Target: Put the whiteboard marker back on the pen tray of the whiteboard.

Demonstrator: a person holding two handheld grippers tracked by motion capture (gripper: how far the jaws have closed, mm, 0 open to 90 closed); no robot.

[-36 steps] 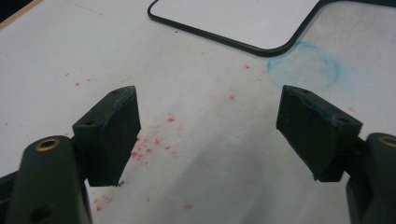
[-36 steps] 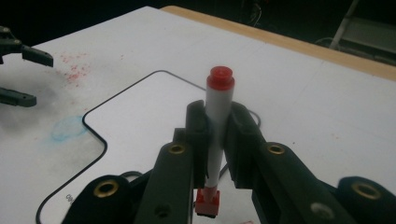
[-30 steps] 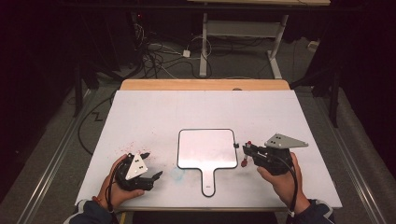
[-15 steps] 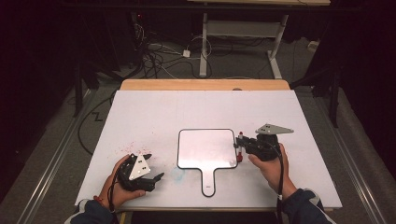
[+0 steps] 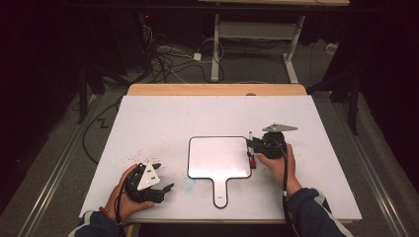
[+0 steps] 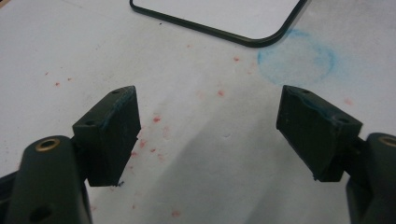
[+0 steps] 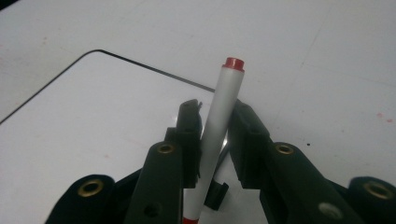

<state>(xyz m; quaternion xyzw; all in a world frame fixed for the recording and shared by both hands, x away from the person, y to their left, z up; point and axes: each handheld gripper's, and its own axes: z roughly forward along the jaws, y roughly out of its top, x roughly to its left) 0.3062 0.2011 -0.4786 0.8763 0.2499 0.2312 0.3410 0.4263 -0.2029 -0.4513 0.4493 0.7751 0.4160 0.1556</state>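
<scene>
The right tongs (image 5: 250, 147) have moved in over the last second from a spot further right and nearer the person, up to the right edge of the small whiteboard (image 5: 220, 157). They now sit at about three o'clock of the board, just at its black rim. The left tongs (image 5: 160, 178) have stayed where they were, near the bench's (image 5: 207, 113) front left, at about eight o'clock of the board.

That shift suggests the work in hand is bringing the marker (image 7: 217, 130) to the board, probably to write on it or to lay it down there; the pen looks carried but not yet put to use.

In the right gripper view the right tongs are pinching the white marker at mid-barrel, with its red-tipped end pointing away at roughly one o'clock and its lower end hidden below the tongs. The board's corner lies just beneath and to the left of it. Whether the marker touches the board cannot be told.

In the left gripper view the left tongs (image 6: 208, 133) stand spread wide with nothing between them, hovering over red speckles (image 6: 156, 119) and a faint blue ring stain (image 6: 299, 58) on the bench
</scene>
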